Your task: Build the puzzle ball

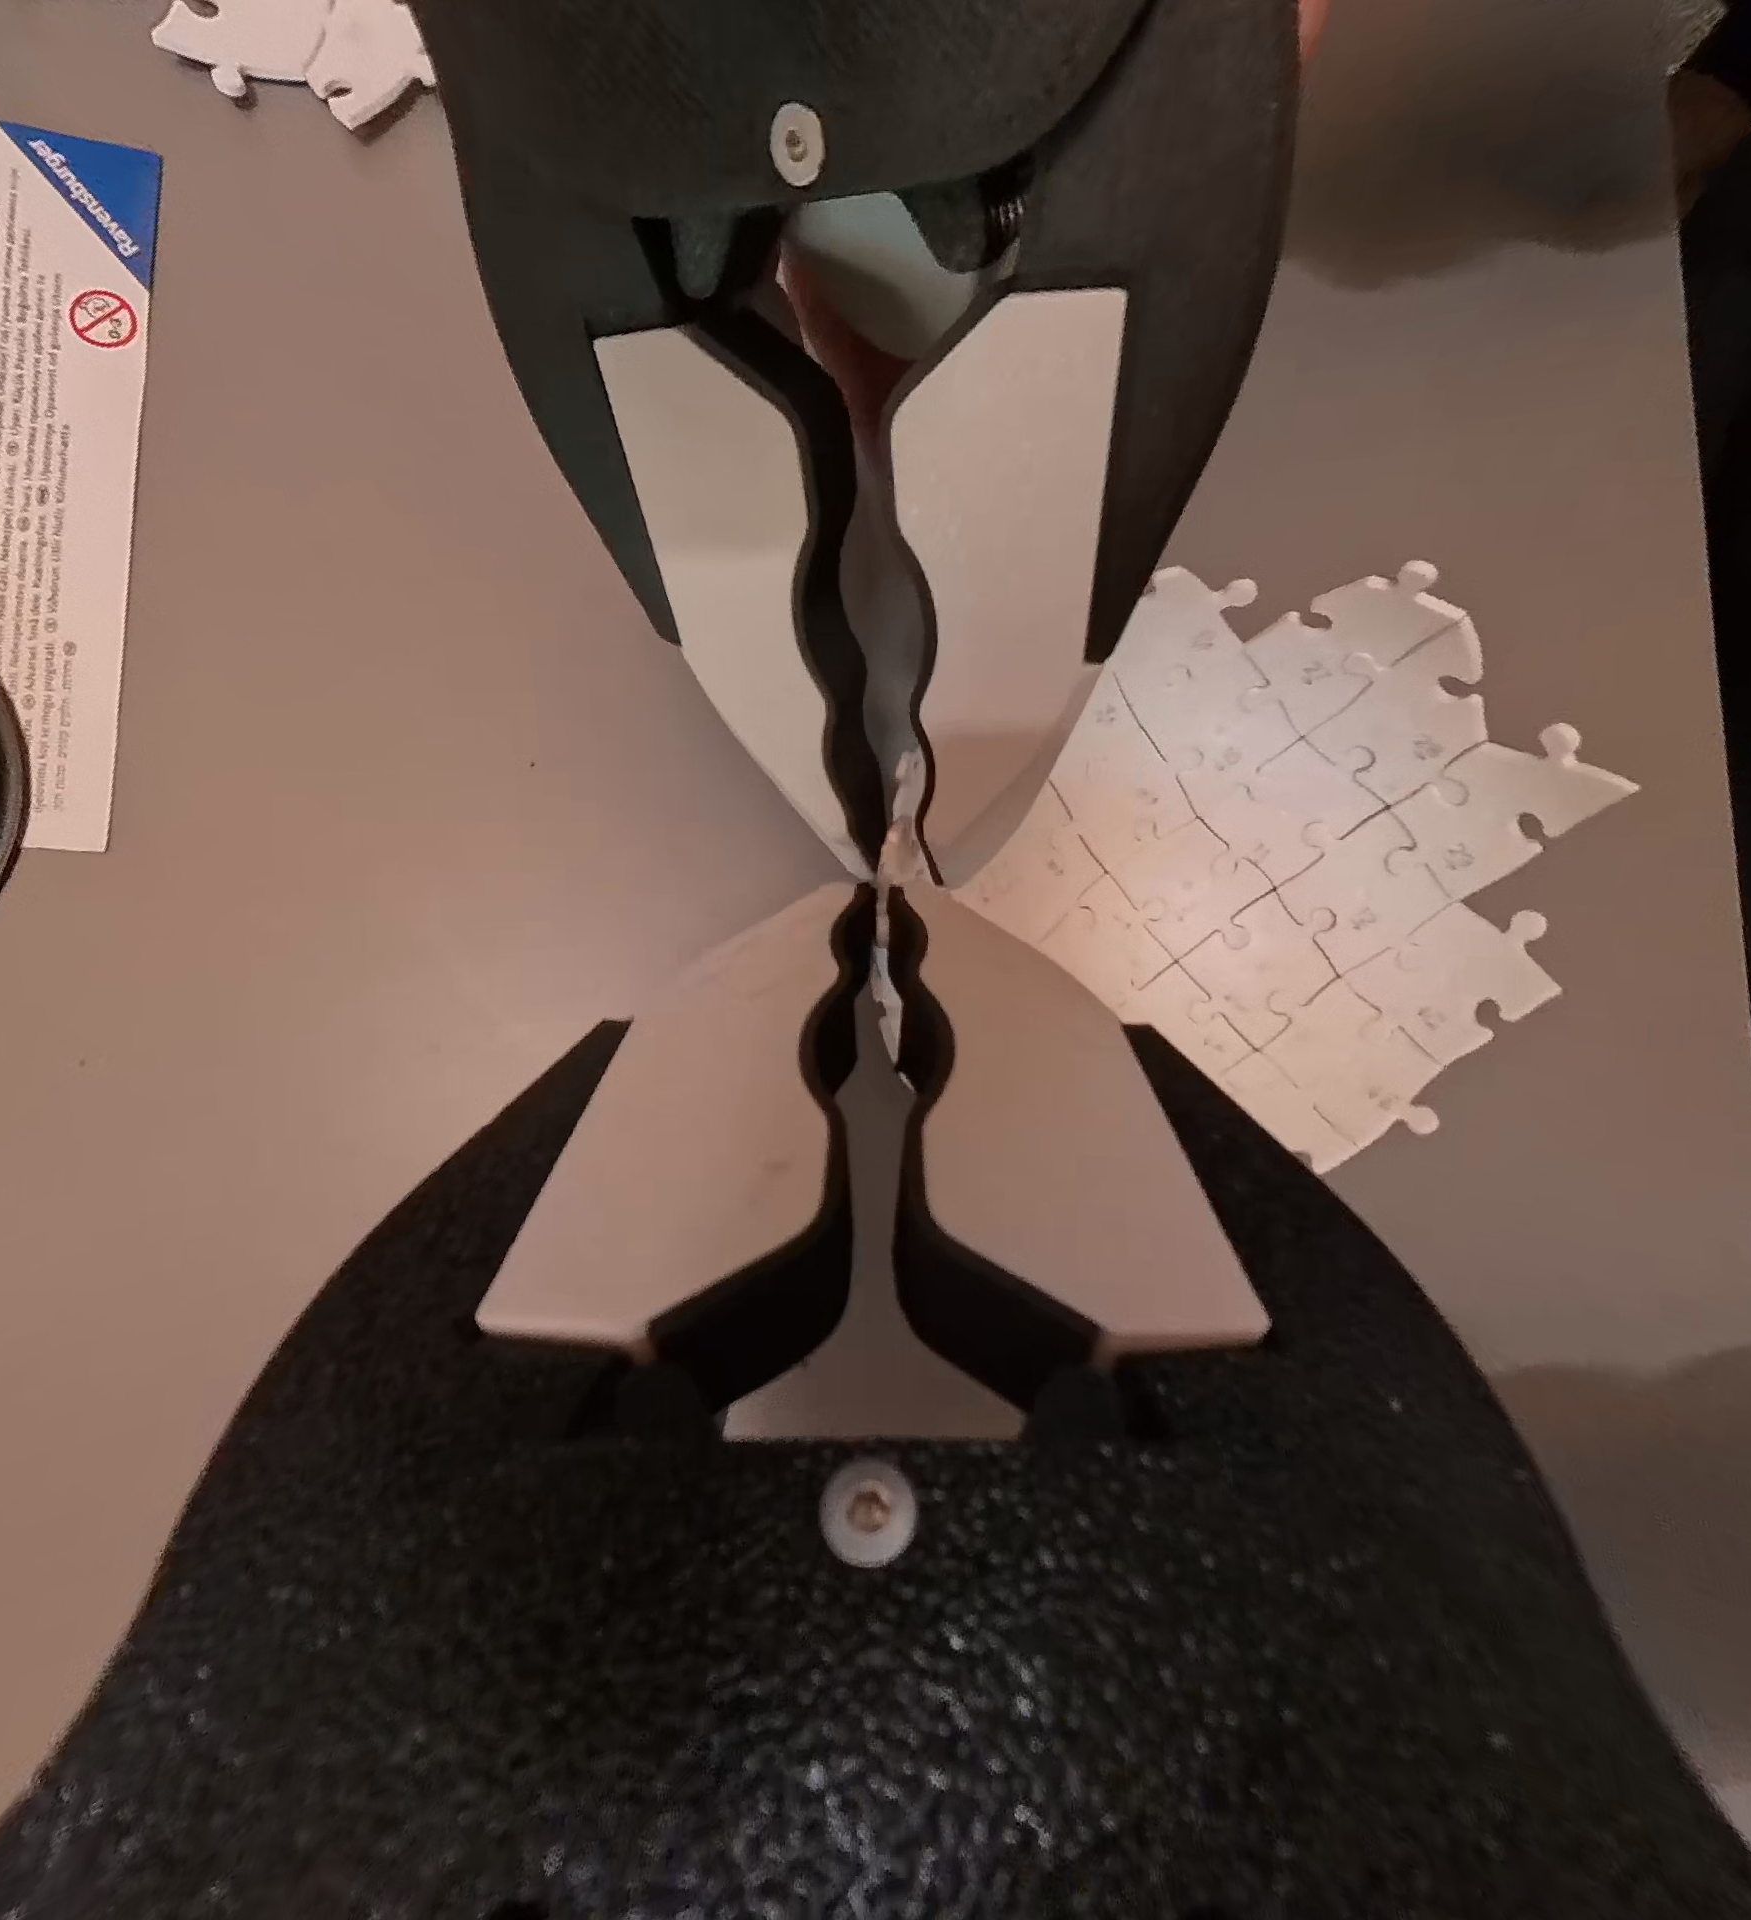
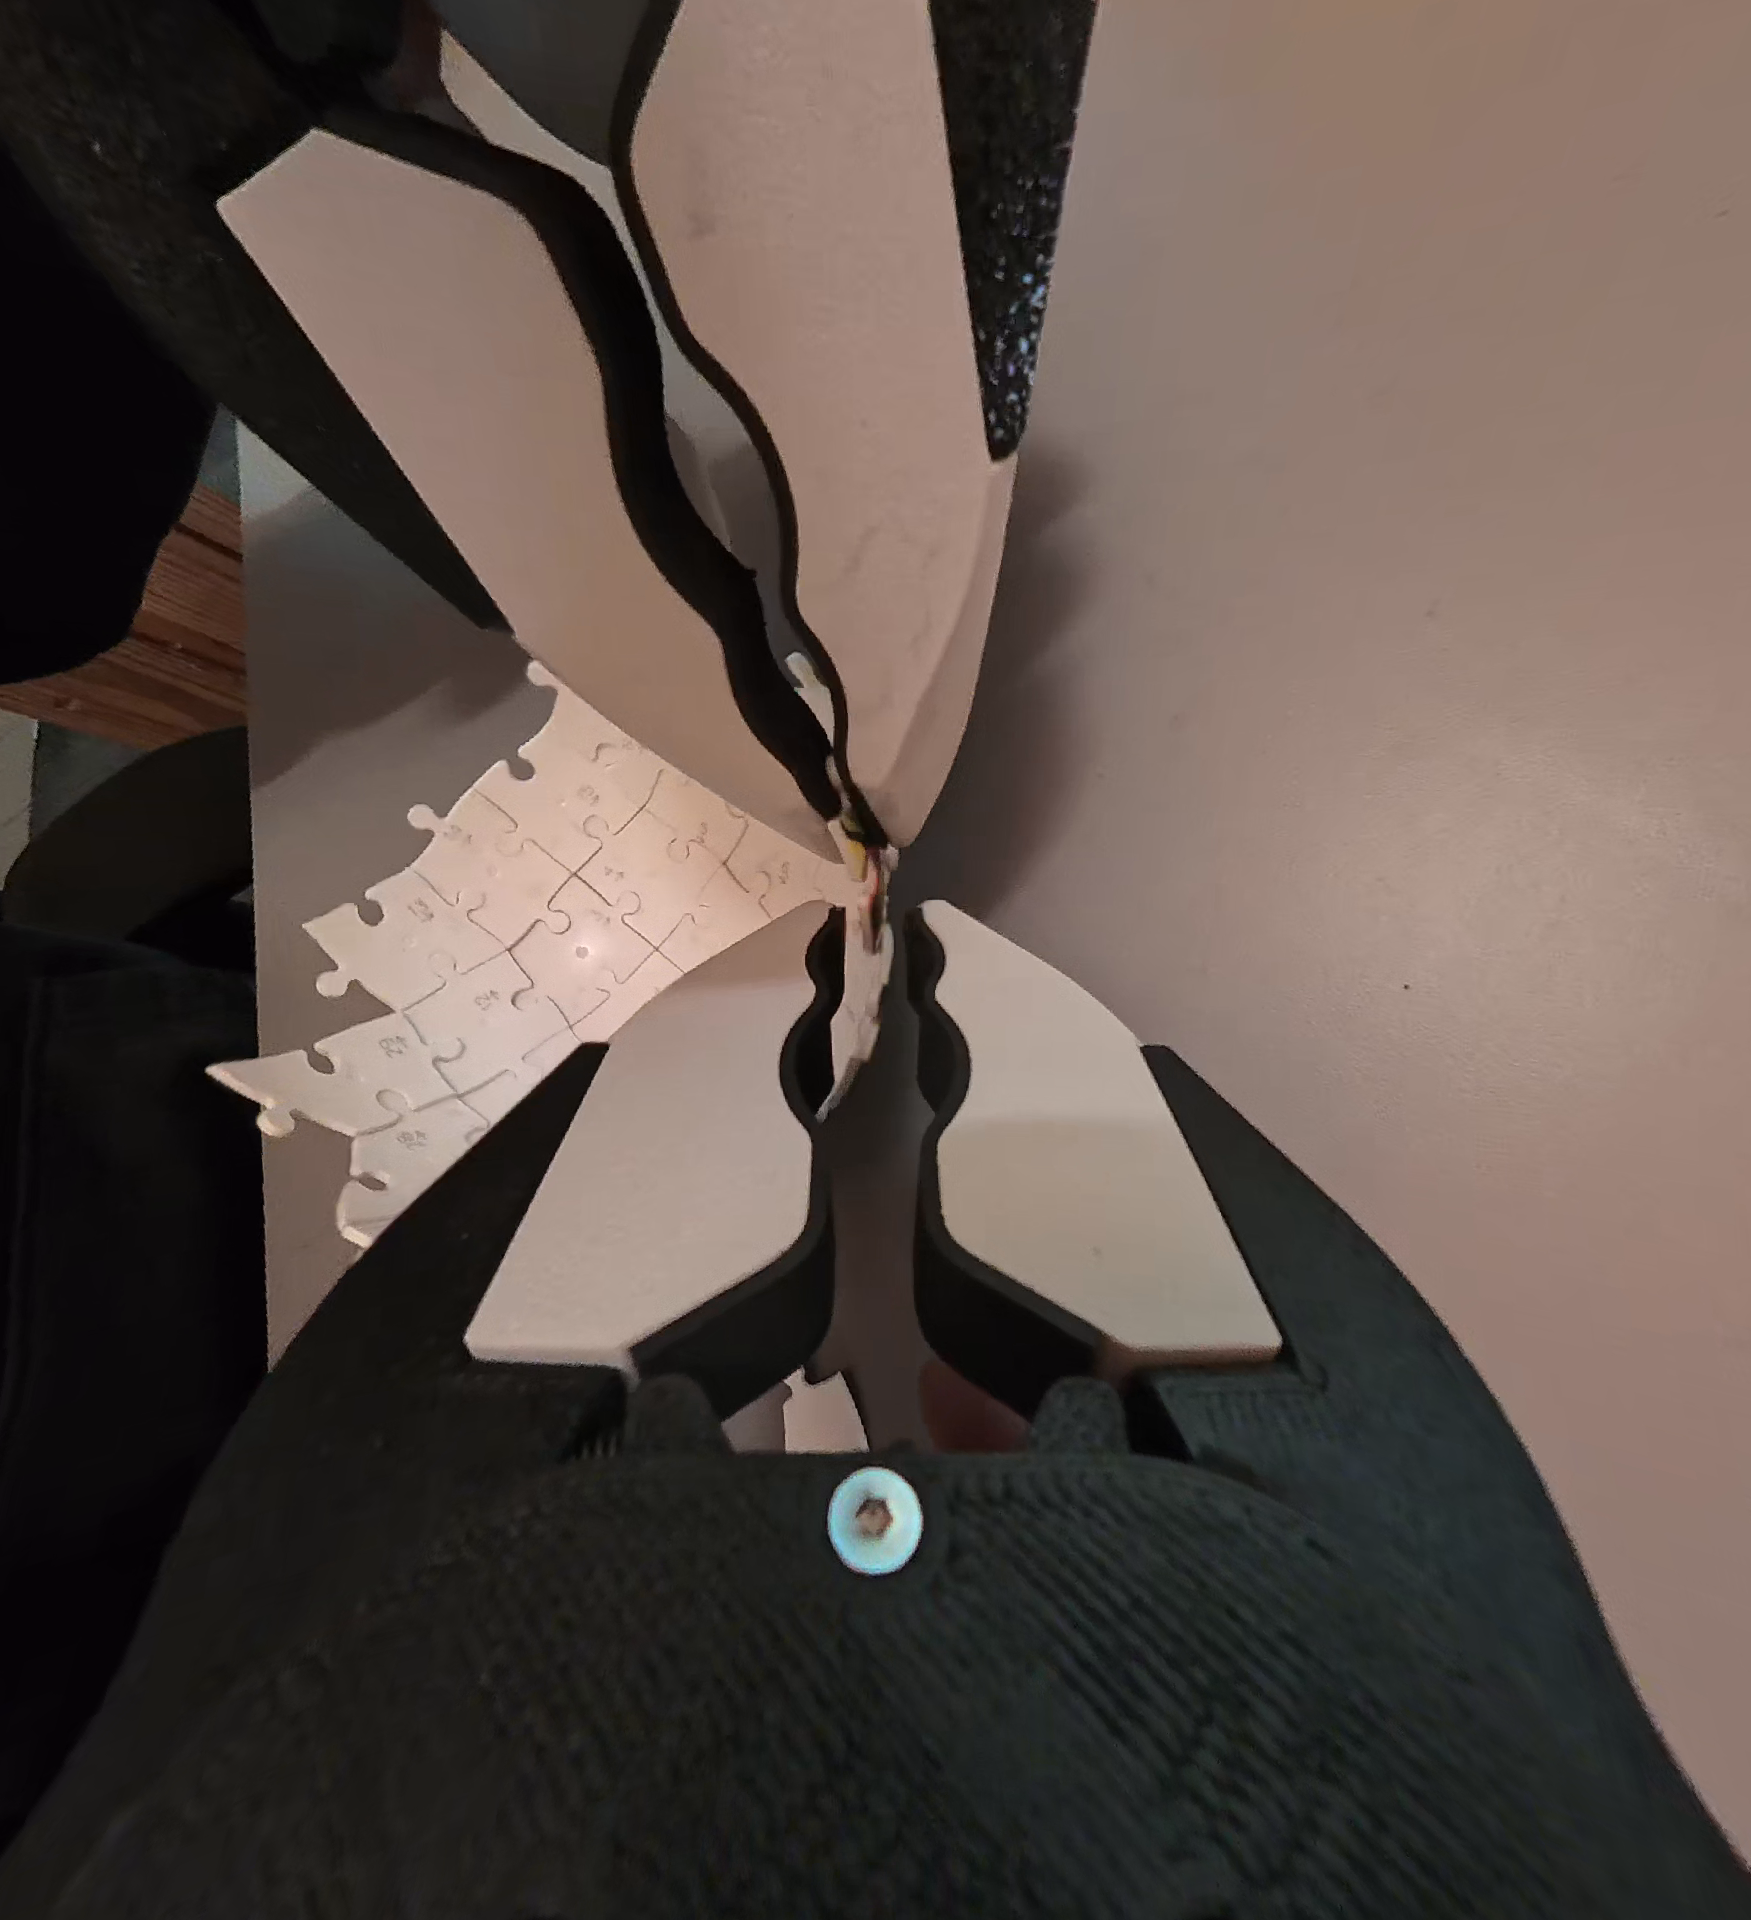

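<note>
Two grippers were counted, the left gripper [image 1: 876, 914] and the right gripper [image 2: 866, 925]; one assembled puzzle sheet [image 1: 1297, 883], one printed leaflet [image 1: 29, 499], and at least three loose puzzle pieces [image 1: 268, 42] were seen

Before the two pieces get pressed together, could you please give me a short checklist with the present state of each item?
1. Left gripper shut on its thin white puzzle piece: ok.
2. Right gripper shut on its own white piece: ok.
3. The two held pieces meet tip to tip: ok.
4. Tab seated in its notch: cannot tell, both are seen edge-on.
5. Assembled curved white puzzle section lies on the grey table, beside the fingers: ok.
6. Spare loose white pieces within view at the table's far edge: ok.
</note>
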A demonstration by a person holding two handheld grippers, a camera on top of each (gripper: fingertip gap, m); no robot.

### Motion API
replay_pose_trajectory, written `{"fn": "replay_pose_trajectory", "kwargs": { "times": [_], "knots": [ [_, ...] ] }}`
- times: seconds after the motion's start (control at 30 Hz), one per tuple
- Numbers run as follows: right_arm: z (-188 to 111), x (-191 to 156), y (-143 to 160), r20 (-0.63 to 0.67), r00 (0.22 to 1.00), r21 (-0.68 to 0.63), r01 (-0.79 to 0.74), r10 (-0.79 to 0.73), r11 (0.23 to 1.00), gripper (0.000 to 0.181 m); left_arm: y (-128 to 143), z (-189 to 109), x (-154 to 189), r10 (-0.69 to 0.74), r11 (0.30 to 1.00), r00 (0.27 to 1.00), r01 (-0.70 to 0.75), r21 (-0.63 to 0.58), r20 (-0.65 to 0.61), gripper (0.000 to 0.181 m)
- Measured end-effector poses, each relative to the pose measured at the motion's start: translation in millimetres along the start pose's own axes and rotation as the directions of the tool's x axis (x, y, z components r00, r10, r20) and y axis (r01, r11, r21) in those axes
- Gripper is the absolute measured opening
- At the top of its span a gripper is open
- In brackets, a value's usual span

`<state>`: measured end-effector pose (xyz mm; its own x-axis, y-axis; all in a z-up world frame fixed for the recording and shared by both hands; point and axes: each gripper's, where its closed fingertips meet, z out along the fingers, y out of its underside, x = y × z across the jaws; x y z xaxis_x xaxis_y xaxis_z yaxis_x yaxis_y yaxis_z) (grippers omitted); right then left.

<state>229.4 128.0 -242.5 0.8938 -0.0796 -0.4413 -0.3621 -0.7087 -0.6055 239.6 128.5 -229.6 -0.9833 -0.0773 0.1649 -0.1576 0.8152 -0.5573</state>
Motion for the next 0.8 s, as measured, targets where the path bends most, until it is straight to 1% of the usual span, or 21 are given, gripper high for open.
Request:
{"fn": "replay_pose_trajectory", "kwargs": {
  "times": [0.03,0.1,0.2,0.33,0.5,0.6,0.7,0.73,0.8],
  "knots": [
    [0,0,0,0.0,1.0,-0.002,0.001,-0.001,1.0,0.011,-1,1,0,-0.002,1.0,1.0,0.002,0.009,-0.005,0.002],
    [1,0,0,0.003,1.0,-0.002,0.0,0.0,1.0,0.01,0,2,0,-0.008,1.0,1.0,0.008,0.016,-0.016,0.002],
    [1,1,0,-0.005,1.0,0.002,0.003,-0.003,1.0,0.003,1,3,-1,-0.008,1.0,1.0,0.008,0.021,-0.02,0.002],
    [0,1,-1,-0.004,1.0,0.009,0.003,-0.003,1.0,0.003,0,2,-1,-0.012,1.0,1.0,0.012,0.027,-0.024,0.002],
    [-1,-1,1,-0.006,1.0,0.003,0.007,-0.007,1.0,0.003,0,-3,2,-0.053,0.998,0.997,0.055,0.032,-0.048,0.004],
    [0,0,2,-0.018,1.0,0.002,0.002,-0.002,1.0,0.003,2,-6,-1,-0.123,0.992,0.992,0.124,0.019,-0.042,0.018],
    [-1,1,0,-0.028,1.0,0.014,-0.011,0.012,1.0,0.003,9,-4,-2,-0.178,0.984,0.983,0.176,-0.036,-0.053,0.032],
    [-2,2,0,-0.033,0.999,0.019,-0.015,0.016,1.0,0.003,11,-2,-3,-0.183,0.983,0.982,0.18,-0.043,-0.054,0.032],
    [-3,3,-1,-0.038,0.999,0.026,-0.021,0.022,0.999,0.003,12,1,1,-0.171,0.985,0.98,0.168,-0.042,-0.099,0.027]
  ]
}}
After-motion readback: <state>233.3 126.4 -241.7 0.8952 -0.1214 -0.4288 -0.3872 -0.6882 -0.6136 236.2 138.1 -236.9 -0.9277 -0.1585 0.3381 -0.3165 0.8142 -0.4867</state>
